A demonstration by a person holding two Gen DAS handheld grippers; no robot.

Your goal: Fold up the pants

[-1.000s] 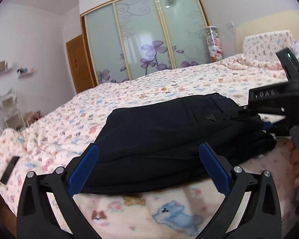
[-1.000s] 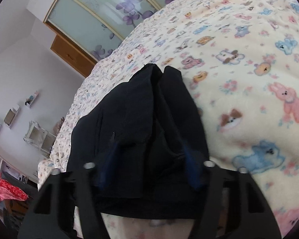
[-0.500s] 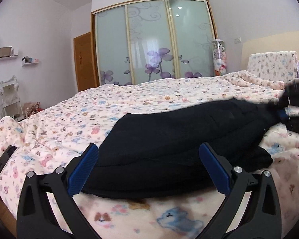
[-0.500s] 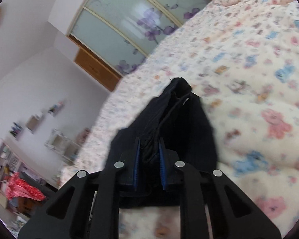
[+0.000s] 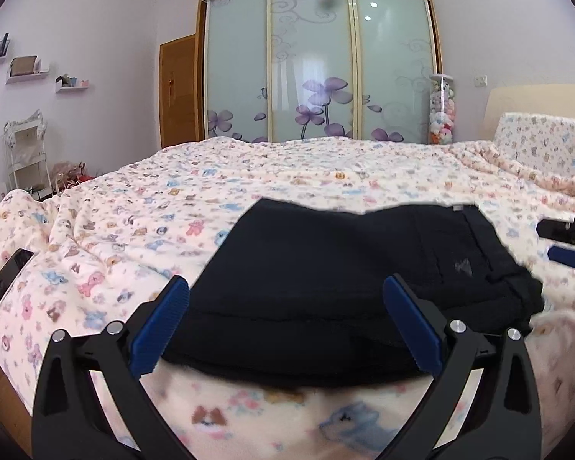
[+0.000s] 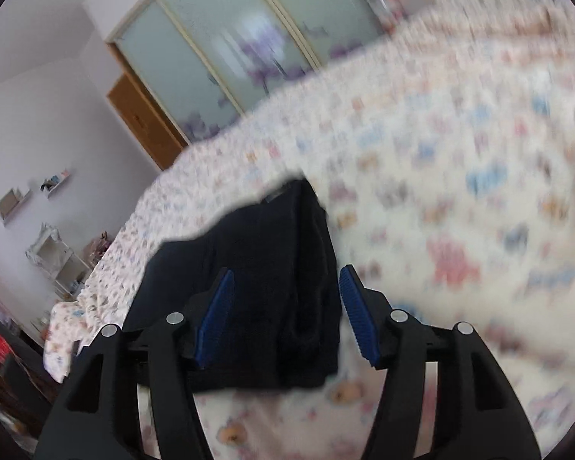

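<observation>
Black pants [image 5: 326, 287] folded into thick, roughly rectangular bundle; lying flat on bed [image 5: 249, 176] with cartoon-animal cover, near its front edge; several layers stacked, edges showing at right end; small pale emblem on top layer toward right; small tag at far edge; fabric dark, matte, slightly rumpled.

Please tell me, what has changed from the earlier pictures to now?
The right claw was shut on the black pants half a second ago; its jaws have just been opening and released the pants. The left claw stayed open, and the pants remain folded on the bed.
</observation>
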